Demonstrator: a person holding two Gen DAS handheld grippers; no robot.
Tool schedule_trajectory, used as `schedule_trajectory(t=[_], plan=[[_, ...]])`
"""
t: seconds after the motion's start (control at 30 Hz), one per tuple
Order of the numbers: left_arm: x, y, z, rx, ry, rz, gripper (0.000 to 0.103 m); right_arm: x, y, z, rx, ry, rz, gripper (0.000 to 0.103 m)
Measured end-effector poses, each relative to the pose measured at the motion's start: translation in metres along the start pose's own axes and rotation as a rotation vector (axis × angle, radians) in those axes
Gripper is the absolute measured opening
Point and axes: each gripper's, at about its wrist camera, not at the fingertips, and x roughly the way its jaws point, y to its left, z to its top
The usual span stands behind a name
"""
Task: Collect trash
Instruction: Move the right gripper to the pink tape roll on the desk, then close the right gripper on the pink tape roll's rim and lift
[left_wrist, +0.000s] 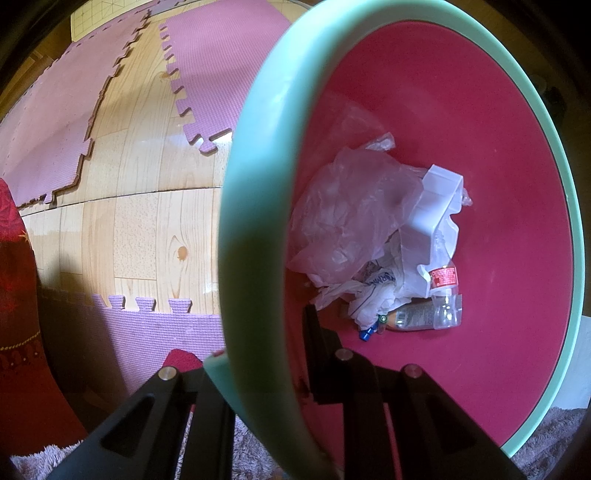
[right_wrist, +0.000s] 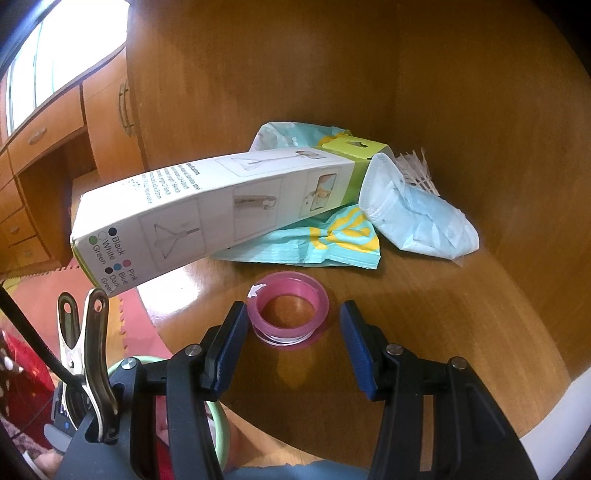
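Note:
My left gripper (left_wrist: 258, 369) points down and is shut on the mint-green rim of the trash bin (left_wrist: 255, 192), one finger outside the wall and one inside. The bin's magenta inside holds a crumpled clear plastic bag (left_wrist: 343, 218), white packaging (left_wrist: 432, 221) and a clear bottle (left_wrist: 445, 291). In the right wrist view my right gripper (right_wrist: 293, 308) is open over a wooden shelf, its blue pads (right_wrist: 229, 343) on either side of a pink tape roll (right_wrist: 288, 306) without pressing it. Behind the roll lie a long white-and-green box (right_wrist: 207, 210), a teal-and-yellow wrapper (right_wrist: 332, 240) and a pale blue face mask (right_wrist: 417, 218).
The shelf (right_wrist: 443, 314) is walled by wood at the back and right. Purple foam mats (left_wrist: 221, 66) cover part of the wooden floor (left_wrist: 147, 221). A red cloth (left_wrist: 18, 295) hangs at the left. Wooden drawers (right_wrist: 40, 136) stand at the far left. The bin's rim (right_wrist: 221, 424) shows below the shelf edge.

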Motion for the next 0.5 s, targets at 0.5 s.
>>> schedule_trajectory(t=[0.5], plan=[[0.0005,0.0003,-0.0003,0.0,0.0,0.0,0.015,-0.0051,-0.0029,-0.0028,0.014,-0.019,-0.011,0.044]])
